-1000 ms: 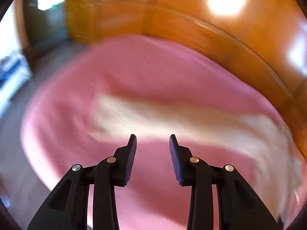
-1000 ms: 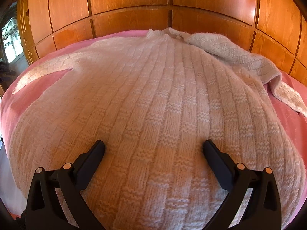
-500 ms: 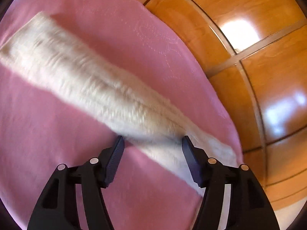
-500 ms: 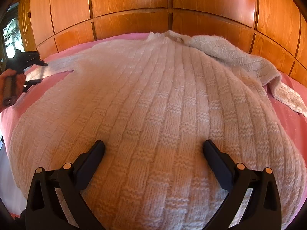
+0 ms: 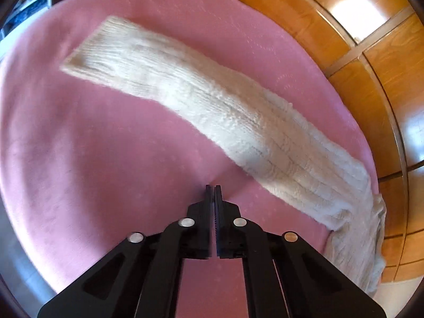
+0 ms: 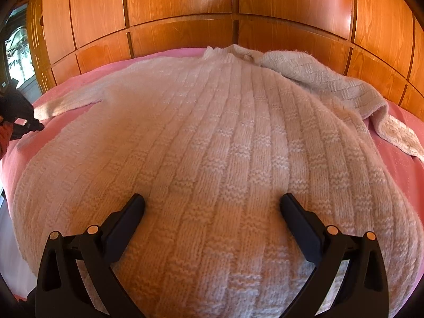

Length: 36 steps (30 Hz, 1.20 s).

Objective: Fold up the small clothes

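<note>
A fluffy cream sweater (image 6: 212, 159) lies flat on a pink blanket (image 5: 79, 159). One long sleeve (image 5: 212, 106) stretches out across the pink, and the other sleeve (image 6: 331, 84) is flopped over near the wooden wall (image 6: 185, 5). The left gripper (image 5: 213, 188) has just snapped closed beside the long sleeve, with no sweater between its jaws. The right gripper (image 6: 212, 206) is wide open over the sweater's middle, holding nothing
</note>
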Tool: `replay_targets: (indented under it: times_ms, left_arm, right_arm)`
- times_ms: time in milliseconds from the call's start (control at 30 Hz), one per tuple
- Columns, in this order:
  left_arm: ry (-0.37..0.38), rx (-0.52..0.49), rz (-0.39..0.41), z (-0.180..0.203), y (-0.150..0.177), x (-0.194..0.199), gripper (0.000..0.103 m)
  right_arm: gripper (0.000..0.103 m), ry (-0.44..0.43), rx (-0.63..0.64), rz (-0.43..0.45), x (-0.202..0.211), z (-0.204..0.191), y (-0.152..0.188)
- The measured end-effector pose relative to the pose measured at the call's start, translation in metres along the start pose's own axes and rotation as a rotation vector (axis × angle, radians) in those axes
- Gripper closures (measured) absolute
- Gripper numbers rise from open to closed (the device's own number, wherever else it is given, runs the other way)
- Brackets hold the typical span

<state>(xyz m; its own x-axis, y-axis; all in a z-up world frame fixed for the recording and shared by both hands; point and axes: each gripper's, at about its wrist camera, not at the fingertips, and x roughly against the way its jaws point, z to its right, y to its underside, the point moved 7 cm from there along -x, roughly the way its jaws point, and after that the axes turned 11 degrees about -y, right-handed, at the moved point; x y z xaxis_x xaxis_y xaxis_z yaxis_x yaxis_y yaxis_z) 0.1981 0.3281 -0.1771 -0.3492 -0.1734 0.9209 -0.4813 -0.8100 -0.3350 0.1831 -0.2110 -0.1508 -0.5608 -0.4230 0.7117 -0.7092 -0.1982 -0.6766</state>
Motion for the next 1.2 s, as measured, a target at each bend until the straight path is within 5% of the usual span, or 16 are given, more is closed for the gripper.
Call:
replay_targets:
  times_ms: [67, 233, 367, 500, 700, 933, 1067, 1100, 1200]
  left_arm:
    - [-0.001, -0.044, 0.050, 0.007, 0.008, 0.015, 0.097]
    - [0.098, -0.293, 0.160, 0.071, 0.059, 0.051, 0.066]
    - [0.223, -0.459, 0.185, 0.131, 0.120, 0.069, 0.063]
    - [0.258, -0.630, 0.176, 0.178, 0.178, 0.065, 0.063]
    - [0.219, -0.817, 0.192, 0.217, 0.232, 0.045, 0.063]
    - [0.187, -0.833, 0.206, 0.218, 0.242, 0.037, 0.059]
    - [0.180, -0.815, 0.191, 0.220, 0.238, 0.034, 0.059]
    - [0.174, -0.811, 0.191, 0.221, 0.238, 0.034, 0.057]
    - [0.160, -0.823, 0.204, 0.222, 0.241, 0.033, 0.056]
  right_arm:
    - [0.002, 0.002, 0.000, 0.001, 0.000, 0.000, 0.000]
    - [0.002, -0.033, -0.002, -0.050, 0.002, 0.002, -0.002]
    - [0.010, -0.060, -0.088, -0.028, 0.028, 0.029, -0.009]
    - [0.025, -0.017, -0.299, 0.054, 0.072, 0.106, -0.012]
    - [0.026, 0.096, -0.703, 0.202, 0.123, 0.265, 0.002]
    - [0.036, 0.150, -1.062, 0.328, 0.115, 0.408, 0.009]
    - [0.037, 0.174, -1.096, 0.351, 0.101, 0.441, -0.010]
    - [0.044, 0.183, -1.084, 0.333, 0.096, 0.444, -0.016]
    - [0.095, 0.223, -0.965, 0.192, 0.083, 0.449, -0.038]
